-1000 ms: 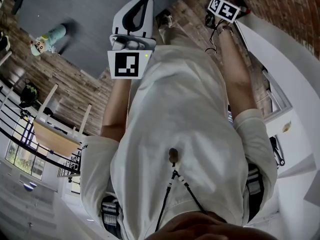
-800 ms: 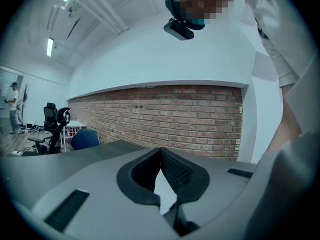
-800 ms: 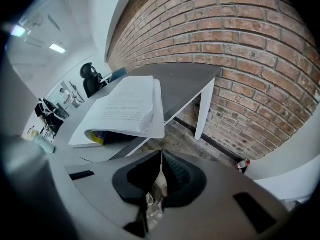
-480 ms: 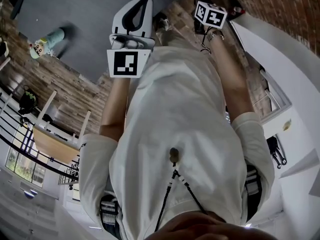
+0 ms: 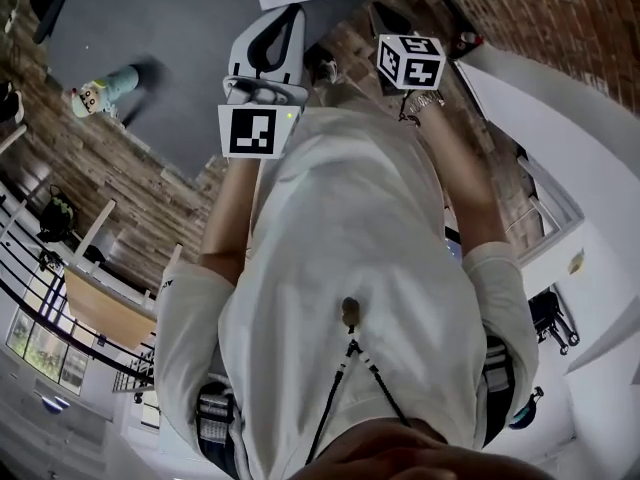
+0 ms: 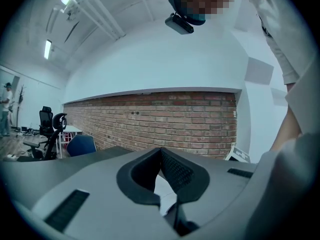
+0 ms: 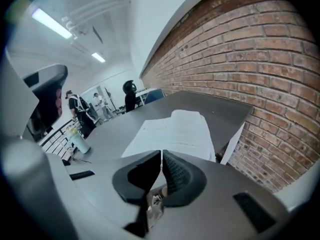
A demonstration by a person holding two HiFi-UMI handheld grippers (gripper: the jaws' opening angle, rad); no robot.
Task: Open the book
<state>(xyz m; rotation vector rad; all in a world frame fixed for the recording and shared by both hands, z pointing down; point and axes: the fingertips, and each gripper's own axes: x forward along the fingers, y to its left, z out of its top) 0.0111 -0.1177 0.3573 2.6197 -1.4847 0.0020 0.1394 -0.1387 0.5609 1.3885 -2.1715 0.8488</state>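
Nearest, in the head view: the wearer's white shirt (image 5: 350, 238) fills the middle, with both forearms reaching from it toward the top of the frame. Left gripper (image 6: 160, 150): jaws together, pad tips meeting, nothing clamped. It points level, by the near side of the dark grey table (image 7: 220, 106). Right gripper (image 7: 161, 154): jaws likewise closed on nothing. It is tilted down, off toward the table's right end and above the plank floor (image 5: 130, 168). The two grippers are near each other but apart, and the right one's marker cube (image 5: 410, 60) sits beside the left one's body. The book (image 7: 175, 131) lies ahead of both, flat on the table with white printed pages up, already open; its far part humps slightly. Its right side runs close to the table's right edge, where the top ends and a pale support drops. The brick wall (image 7: 260, 84) stands just beyond that edge, so there is little room there. Left of the book the table top is bare out to a bottle (image 7: 79, 143), well apart from the book. Views differ. The head view cuts the book at the top of the frame and shows only its near strip, but it takes in both grippers and the floor together. The right gripper view gives the whole page spread, the bottle, a railing (image 7: 52, 136) and people (image 7: 75, 106) standing far off. The left gripper view shows only a sliver of white under its jaws. Otherwise it shows brick wall, office chairs (image 6: 47, 129) at far left and the head camera (image 6: 179, 24) overhead.
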